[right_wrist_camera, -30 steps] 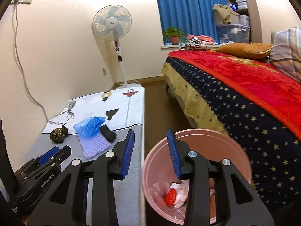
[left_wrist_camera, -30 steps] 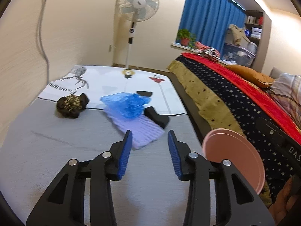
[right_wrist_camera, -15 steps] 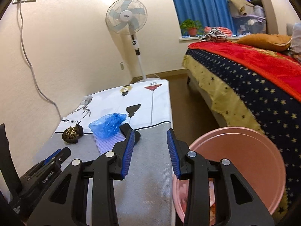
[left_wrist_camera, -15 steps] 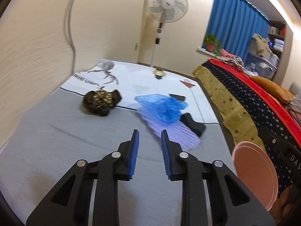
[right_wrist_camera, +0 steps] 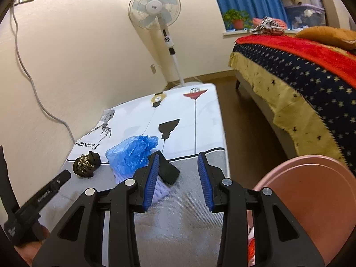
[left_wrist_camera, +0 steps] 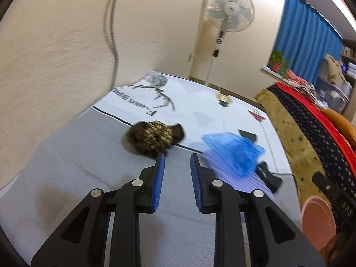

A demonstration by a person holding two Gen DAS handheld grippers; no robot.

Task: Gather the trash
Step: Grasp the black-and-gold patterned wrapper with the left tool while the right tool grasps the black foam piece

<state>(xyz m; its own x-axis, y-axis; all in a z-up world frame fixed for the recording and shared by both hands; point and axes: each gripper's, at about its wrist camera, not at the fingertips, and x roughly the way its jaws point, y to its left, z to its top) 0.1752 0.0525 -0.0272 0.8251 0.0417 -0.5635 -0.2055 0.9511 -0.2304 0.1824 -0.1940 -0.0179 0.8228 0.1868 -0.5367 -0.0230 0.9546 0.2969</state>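
A crumpled dark brown and gold wad (left_wrist_camera: 153,138) lies on the grey and white table cover (left_wrist_camera: 73,155); it also shows in the right wrist view (right_wrist_camera: 86,164). A blue plastic bag (left_wrist_camera: 233,151) (right_wrist_camera: 132,152) lies on a lilac knitted piece (left_wrist_camera: 240,181) (right_wrist_camera: 160,190), beside a black object (left_wrist_camera: 268,176) (right_wrist_camera: 166,170). My left gripper (left_wrist_camera: 176,161) is open and empty, just short of the wad. My right gripper (right_wrist_camera: 178,158) is open and empty above the table's right part. A pink bin (right_wrist_camera: 311,202) (left_wrist_camera: 318,220) stands at the table's right edge.
A standing fan (right_wrist_camera: 155,11) is behind the table's far end. A bed with a star blanket (right_wrist_camera: 311,75) runs along the right, with bare floor (right_wrist_camera: 244,133) between it and the table. A cable (left_wrist_camera: 111,33) hangs on the left wall.
My left gripper swung left toward the brown wad and its jaws narrowed, then opened a little. My right gripper moved left from over the pink bin to over the table.
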